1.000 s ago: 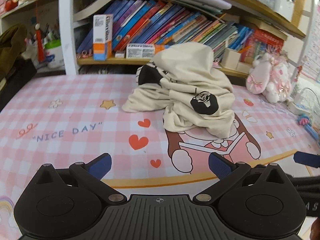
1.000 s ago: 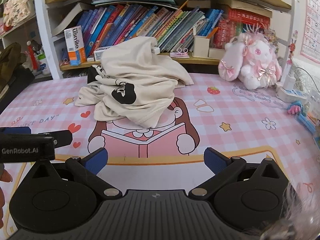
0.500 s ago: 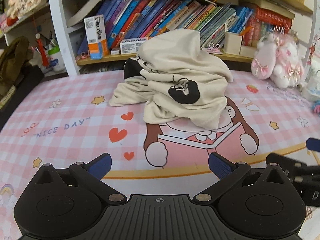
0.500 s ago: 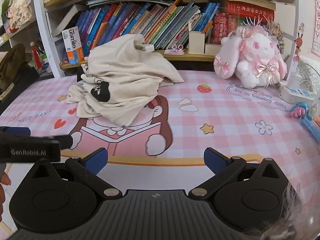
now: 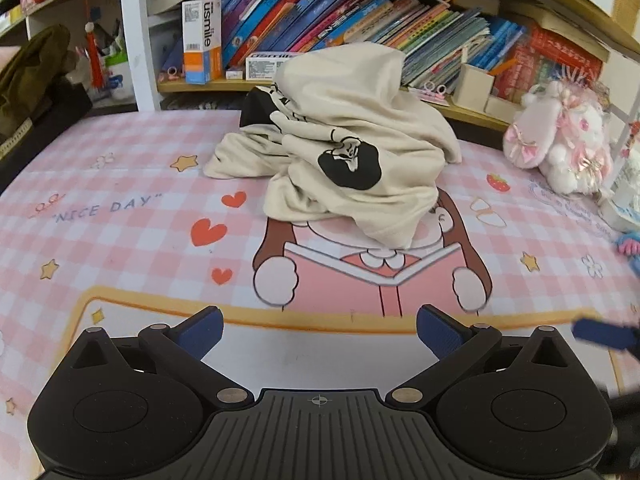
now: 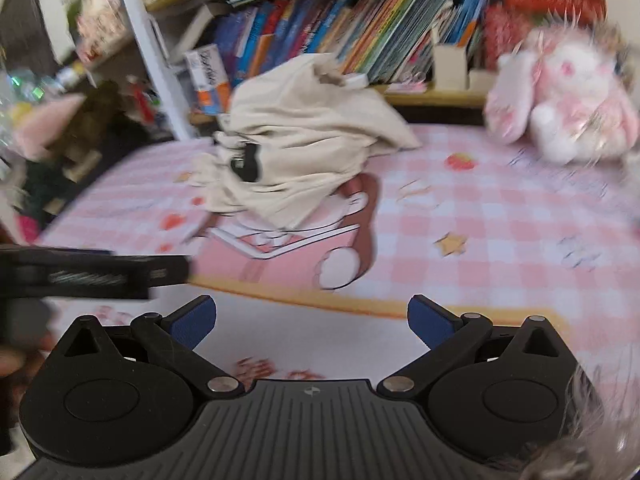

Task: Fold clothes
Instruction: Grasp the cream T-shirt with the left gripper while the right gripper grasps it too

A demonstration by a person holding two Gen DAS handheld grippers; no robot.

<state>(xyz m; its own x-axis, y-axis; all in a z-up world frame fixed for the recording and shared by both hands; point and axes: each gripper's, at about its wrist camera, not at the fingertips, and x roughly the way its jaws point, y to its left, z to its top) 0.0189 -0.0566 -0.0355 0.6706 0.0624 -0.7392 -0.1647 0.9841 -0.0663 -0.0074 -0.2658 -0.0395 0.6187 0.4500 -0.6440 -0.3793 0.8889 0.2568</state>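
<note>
A: What takes up the most room?

B: The pink checked mat (image 5: pixel 120 240), printed with hearts, stars, the words "NICE DAY" and a cartoon figure reading a book. It covers the whole surface. Behind it runs a shelf (image 5: pixel 360 92) packed with leaning books (image 5: pixel 320 20).

A: And the clothes?

B: One cream garment (image 5: pixel 352 152) with black printed patches sits crumpled in a heap toward the back middle of the mat, over the cartoon figure's head and just in front of the shelf. It isn't folded at all.

A: Anything beside it?

B: A pink and white plush rabbit (image 5: pixel 560 140) stands to the right at the back edge, well apart from the heap. A white and orange box (image 5: pixel 202 40) stands upright on the shelf to the left.

A: How are the claws?

B: The left gripper (image 5: pixel 319 330) has its blue-padded fingers (image 5: pixel 200 330) spread wide with nothing between them, low over the near edge of the mat. The right gripper (image 6: pixel 311 322) is likewise spread wide and empty. Neither touches the garment. The right view is blurred.
</note>
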